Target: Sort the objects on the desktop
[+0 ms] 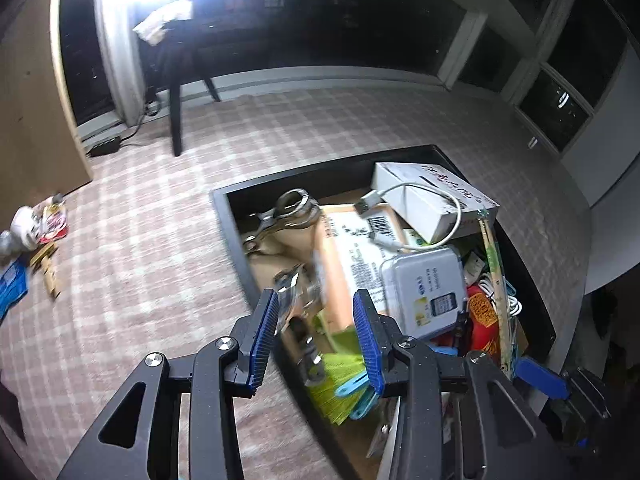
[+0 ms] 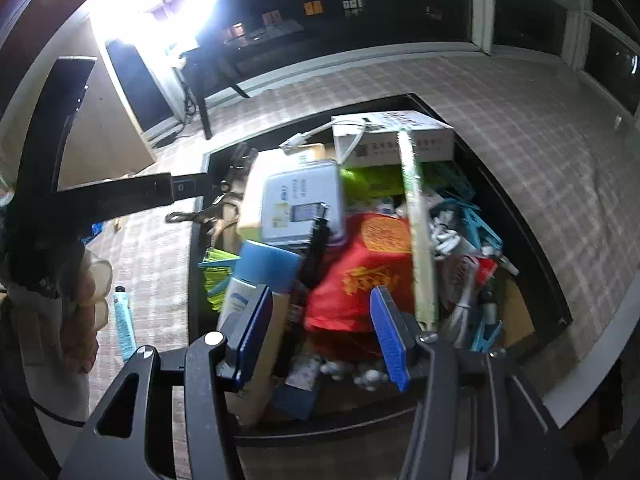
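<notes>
Both tongs, left (image 1: 316,312) and right (image 2: 320,316), you held partly open and empty above the crowded black tray (image 1: 228,208).

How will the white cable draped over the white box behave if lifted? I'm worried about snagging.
The white cable looks floppy: it curves loosely over the white box. It probably weighs little. It may well drag, since its lower run rests on clutter in the black tray.

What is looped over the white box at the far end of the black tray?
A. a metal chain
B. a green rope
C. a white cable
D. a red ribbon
C: a white cable with a plug on its end curls across the white box in the black tray.
</notes>
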The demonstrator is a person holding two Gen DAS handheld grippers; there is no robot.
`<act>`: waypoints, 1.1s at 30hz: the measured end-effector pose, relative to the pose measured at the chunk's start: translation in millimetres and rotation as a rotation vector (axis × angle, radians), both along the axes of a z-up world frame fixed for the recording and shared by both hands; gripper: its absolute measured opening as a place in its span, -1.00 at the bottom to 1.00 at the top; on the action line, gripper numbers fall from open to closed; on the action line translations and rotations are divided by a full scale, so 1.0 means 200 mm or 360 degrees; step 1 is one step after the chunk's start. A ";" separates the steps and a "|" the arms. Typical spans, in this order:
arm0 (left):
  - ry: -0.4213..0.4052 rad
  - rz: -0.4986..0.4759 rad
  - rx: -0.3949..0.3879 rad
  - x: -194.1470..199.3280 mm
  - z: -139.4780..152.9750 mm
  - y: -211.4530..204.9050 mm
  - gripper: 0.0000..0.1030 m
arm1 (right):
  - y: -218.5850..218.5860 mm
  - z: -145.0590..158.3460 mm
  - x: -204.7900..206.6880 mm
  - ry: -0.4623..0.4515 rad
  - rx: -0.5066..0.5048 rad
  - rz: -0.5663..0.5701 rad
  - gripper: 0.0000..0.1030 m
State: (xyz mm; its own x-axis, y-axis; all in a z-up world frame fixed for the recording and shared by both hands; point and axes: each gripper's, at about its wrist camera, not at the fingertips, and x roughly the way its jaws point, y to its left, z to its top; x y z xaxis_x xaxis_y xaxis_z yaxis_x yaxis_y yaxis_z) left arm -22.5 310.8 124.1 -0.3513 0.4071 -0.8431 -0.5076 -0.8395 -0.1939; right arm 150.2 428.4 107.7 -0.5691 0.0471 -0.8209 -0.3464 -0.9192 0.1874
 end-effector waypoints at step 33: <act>-0.0244 0.0260 0.0029 0.30 -0.40 -1.04 -0.28 | -0.95 -0.35 -0.56 -0.0277 -0.0338 0.0839 -0.04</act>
State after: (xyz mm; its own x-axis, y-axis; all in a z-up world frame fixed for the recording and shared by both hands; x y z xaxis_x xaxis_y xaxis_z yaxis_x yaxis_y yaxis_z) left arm 37.0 102.3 44.8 -0.2822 0.3711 -0.8847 -0.3283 -0.9038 -0.2744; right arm 38.1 238.2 37.9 -0.3269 -0.3809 -0.8649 0.1046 -0.9241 0.3675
